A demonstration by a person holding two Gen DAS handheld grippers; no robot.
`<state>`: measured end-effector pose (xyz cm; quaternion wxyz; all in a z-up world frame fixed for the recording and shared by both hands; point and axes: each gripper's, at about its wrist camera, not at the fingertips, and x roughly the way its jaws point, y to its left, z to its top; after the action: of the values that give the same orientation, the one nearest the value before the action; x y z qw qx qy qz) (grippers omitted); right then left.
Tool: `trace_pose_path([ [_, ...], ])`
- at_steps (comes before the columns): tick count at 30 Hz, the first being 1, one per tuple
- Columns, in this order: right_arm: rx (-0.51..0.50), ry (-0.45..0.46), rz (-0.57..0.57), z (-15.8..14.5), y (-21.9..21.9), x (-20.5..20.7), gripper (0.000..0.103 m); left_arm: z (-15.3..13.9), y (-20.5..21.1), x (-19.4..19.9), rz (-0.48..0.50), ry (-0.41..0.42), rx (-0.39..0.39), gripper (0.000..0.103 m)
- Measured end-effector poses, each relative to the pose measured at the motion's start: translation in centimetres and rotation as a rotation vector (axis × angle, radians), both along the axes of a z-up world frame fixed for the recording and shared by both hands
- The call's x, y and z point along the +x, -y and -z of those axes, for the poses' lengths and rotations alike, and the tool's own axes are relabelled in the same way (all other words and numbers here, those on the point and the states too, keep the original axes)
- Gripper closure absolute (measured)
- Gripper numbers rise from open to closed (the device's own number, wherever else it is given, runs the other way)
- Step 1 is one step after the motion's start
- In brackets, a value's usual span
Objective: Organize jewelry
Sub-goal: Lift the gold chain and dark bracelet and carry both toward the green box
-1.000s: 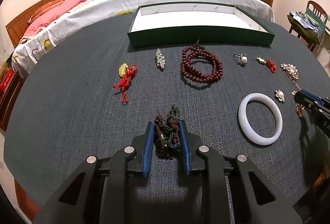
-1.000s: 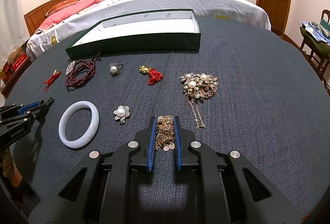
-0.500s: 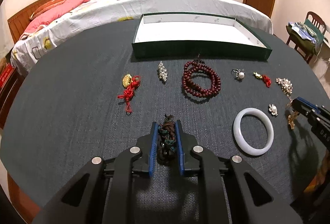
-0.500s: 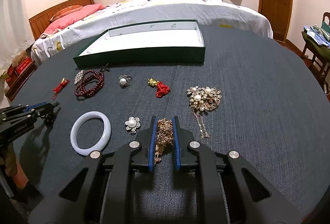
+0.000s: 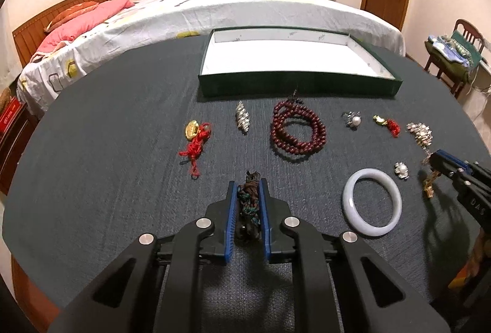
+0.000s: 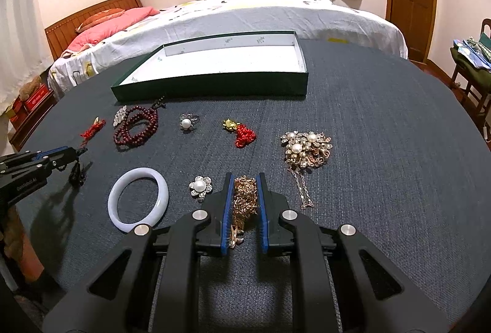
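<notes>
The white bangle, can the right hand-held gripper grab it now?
Probably not yet. The right hand-held gripper is already shut on a gold chain, so it has no room. The white bangle lies close by, to its left on the table, nothing covering it.

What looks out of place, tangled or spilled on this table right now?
Nothing is spilled or damaged. The green box sits square and bare inside. The only loose end is the pearl brooch necklace, whose chain trails toward the right tongs, which grip a bunched gold chain.
</notes>
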<state>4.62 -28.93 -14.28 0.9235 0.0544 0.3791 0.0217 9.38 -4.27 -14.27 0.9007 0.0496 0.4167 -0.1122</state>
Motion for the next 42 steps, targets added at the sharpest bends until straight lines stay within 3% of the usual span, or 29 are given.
trace_pose_path([
  [20,0.016,0.039,-0.014,-1.5,0.1,-0.1,0.088,-2.9,-0.1,-0.3,0.001,0.05,-0.022,0.089],
  [42,0.05,0.137,-0.026,-5.9,0.5,1.9,0.089,-6.9,1.0,2.3,0.051,0.129,-0.071,0.089],
])
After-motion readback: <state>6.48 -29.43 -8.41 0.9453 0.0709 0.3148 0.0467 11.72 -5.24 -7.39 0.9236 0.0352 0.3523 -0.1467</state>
